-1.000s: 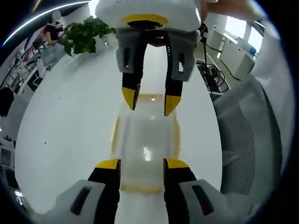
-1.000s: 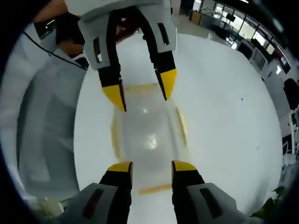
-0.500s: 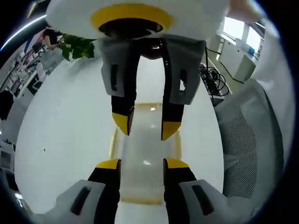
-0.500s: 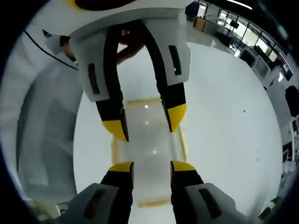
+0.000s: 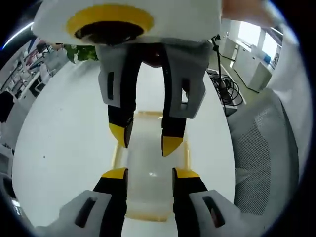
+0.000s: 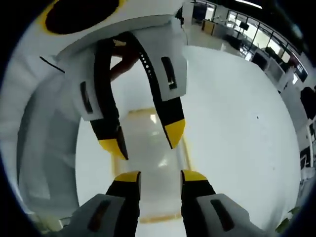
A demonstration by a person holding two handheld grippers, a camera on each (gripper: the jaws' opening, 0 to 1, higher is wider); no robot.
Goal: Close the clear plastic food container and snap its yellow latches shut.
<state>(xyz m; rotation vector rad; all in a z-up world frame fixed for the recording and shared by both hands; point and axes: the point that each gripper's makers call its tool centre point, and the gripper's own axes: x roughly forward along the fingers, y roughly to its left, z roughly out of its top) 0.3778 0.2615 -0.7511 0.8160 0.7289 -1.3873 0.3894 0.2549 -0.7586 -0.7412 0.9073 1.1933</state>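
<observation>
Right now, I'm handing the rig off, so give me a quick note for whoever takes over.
Left gripper: open, empty, fingers over the near end of the clear container.
Right gripper: open, empty, facing the left one from the opposite end.
Container sits on the white table, lid apparently down.
Yellow latches: whether any are snapped can't be told.
Left: press each latch shut.

I count one clear food container with yellow latches, two grippers, left and right, one white table, one potted plant, one mesh chair.
</observation>
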